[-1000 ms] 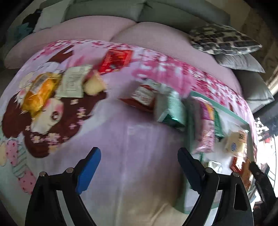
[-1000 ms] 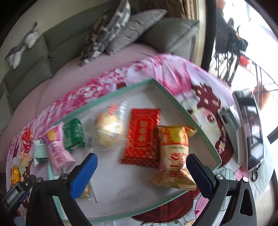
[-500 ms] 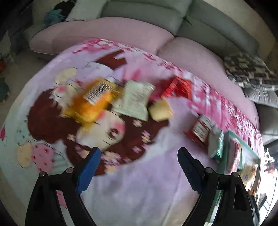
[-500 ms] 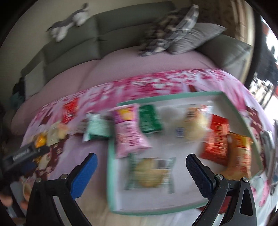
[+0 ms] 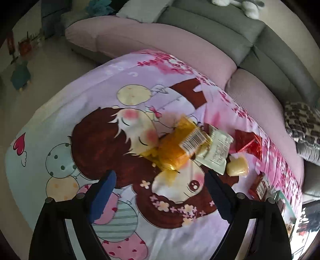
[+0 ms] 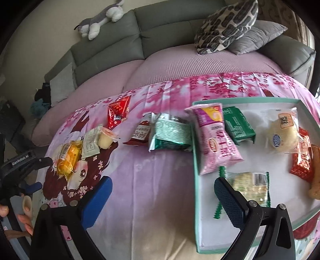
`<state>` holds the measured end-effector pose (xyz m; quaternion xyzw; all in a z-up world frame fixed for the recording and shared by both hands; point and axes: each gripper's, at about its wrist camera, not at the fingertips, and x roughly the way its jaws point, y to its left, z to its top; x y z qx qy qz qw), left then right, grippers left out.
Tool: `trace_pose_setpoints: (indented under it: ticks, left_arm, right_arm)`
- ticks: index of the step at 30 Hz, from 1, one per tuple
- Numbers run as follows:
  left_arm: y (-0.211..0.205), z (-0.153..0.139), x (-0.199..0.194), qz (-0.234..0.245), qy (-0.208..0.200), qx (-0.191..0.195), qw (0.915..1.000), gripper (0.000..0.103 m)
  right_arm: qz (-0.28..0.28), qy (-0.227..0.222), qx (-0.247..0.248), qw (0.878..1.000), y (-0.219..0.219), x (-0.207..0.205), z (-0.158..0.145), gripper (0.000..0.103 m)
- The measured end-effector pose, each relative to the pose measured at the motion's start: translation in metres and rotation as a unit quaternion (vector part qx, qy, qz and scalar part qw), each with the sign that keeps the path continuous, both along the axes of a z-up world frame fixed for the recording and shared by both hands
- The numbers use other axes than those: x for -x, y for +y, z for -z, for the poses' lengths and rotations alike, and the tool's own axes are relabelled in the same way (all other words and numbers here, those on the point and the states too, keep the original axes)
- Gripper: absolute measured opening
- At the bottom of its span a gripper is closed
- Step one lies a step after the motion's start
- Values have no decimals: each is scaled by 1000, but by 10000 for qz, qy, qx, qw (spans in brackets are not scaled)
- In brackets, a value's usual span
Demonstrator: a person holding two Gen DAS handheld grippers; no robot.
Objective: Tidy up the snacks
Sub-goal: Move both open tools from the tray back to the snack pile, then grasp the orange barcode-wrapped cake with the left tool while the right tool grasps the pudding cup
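Note:
My left gripper (image 5: 160, 174) hangs open and empty over the cartoon sheet, just short of a yellow packet (image 5: 176, 148). Beside that lie a white packet (image 5: 216, 152), a jelly cup (image 5: 237, 166) and a red packet (image 5: 248, 143). My right gripper (image 6: 162, 181) is open and empty above the left rim of the teal tray (image 6: 195, 170). A pink bag (image 6: 216, 140) lies across that rim. Inside the tray are a green packet (image 6: 238, 124), a wrapped bun (image 6: 284, 132), a red packet (image 6: 302, 158) and a clear-wrapped cake (image 6: 250, 186). Left of the tray lie a teal bag (image 6: 170, 134) and a red sachet (image 6: 141, 134).
A grey sofa (image 6: 112, 46) with pink seat covers curves behind the sheet, with patterned cushions (image 6: 226, 24) and a plush toy (image 6: 100, 18) on it. A hand (image 6: 24, 212) holding the other gripper shows at the left edge of the right wrist view.
Both views have swung left. The left gripper went from beside the tray to the yellow packet cluster. The right gripper went from over the tray's middle to its left rim. Both stayed open.

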<state>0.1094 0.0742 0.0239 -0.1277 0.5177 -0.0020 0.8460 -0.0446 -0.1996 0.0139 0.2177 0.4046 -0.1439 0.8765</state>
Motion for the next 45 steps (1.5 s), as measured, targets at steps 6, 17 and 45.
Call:
trace_pose_setpoints:
  ticks: [6, 17, 45]
  left_arm:
    - [8, 6, -10, 55, 59, -38, 10000, 90]
    - [-4, 14, -43, 600, 12, -51, 9982, 90]
    - [-37, 43, -63, 1391, 192, -364, 9894, 69]
  right_arm:
    - [-110, -14, 247, 9996, 10, -11, 2, 103]
    - [-630, -67, 1005, 9929, 37, -57, -17, 103]
    - [-2690, 1025, 2026, 9360, 99, -182, 45, 53]
